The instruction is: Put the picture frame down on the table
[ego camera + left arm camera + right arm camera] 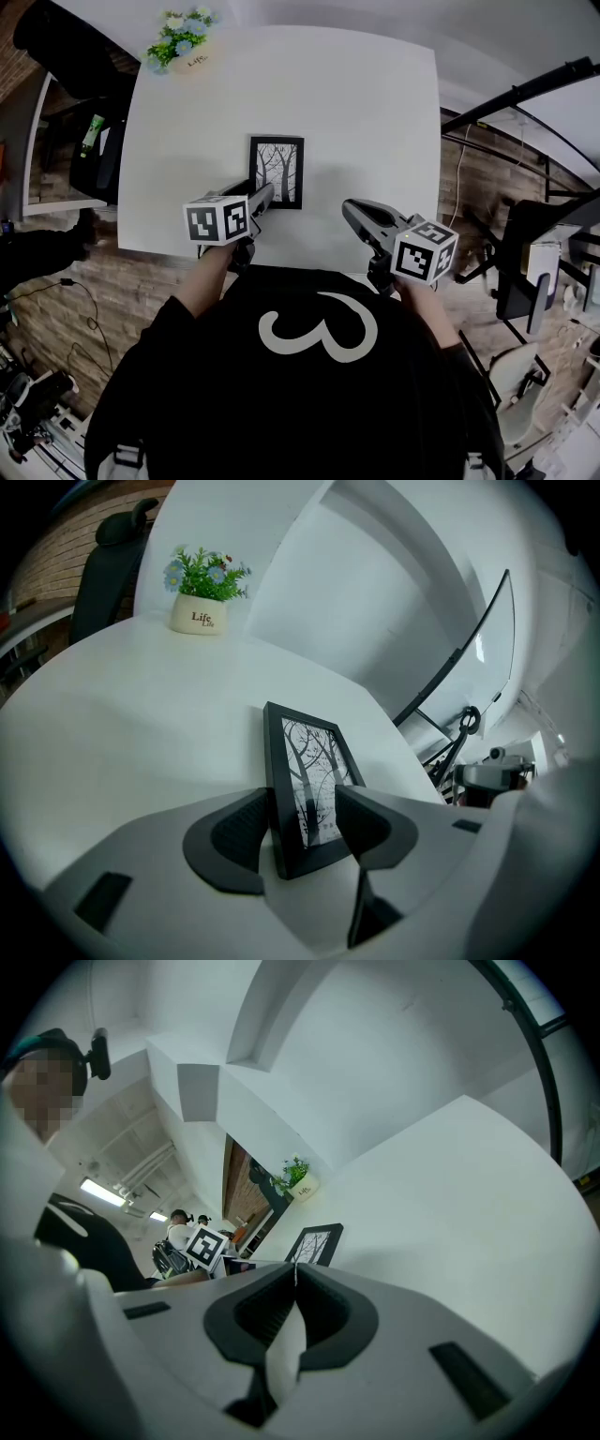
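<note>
Picture frame [277, 172], black with a bare-tree print, sits mid-frame on the white table [375, 112], its near edge clamped by the left gripper [263, 198]. Right gripper [351, 210] is closed, empty. Flower pot [198, 619], upper left, reads "Life".

Black picture frame [277, 172] with bare-tree print, white table [375, 112]

So the person's wearing a black top [309, 394] with a big white 3 [319, 330] printed on the front, and the sleeves are black too. The left gripper [266, 195] and right gripper [350, 208] are both light grey plastic. Each has a cube [217, 221] covered in black-and-white square markers, plus black ribbed pads [236, 832] inside the jaws.
</note>
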`<action>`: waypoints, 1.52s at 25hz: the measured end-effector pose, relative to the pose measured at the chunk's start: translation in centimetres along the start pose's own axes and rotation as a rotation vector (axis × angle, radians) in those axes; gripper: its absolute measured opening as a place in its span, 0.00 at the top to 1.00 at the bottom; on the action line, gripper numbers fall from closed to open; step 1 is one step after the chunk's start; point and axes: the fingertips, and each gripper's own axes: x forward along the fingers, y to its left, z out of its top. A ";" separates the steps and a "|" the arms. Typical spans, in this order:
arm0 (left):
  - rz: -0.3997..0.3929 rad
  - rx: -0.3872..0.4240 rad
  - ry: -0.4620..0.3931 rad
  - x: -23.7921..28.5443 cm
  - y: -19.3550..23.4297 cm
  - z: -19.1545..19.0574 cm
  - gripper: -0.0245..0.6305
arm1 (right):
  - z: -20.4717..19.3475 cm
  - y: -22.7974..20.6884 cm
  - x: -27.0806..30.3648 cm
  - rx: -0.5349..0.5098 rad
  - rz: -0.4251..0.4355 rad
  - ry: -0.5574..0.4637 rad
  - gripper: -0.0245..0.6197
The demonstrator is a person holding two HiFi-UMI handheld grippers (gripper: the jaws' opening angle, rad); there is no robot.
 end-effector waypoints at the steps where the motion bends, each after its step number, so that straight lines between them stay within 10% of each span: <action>1: 0.001 -0.002 0.000 0.0 0.0 0.0 0.63 | -0.1 0.0 -0.1 0.000 0.000 0.000 0.92; 18: -0.002 -0.067 -0.073 -2.8 0.6 -0.7 0.62 | -0.2 1.5 -0.9 -0.035 0.022 -0.012 0.92; 30: -0.305 -0.111 -0.212 -8.2 -7.2 -0.1 0.80 | -0.5 3.2 -2.7 -0.093 0.042 -0.024 0.92; 38: -0.417 0.032 -0.243 -11.6 -13.1 -0.7 0.88 | -0.2 6.2 -3.8 -0.151 0.091 -0.021 0.92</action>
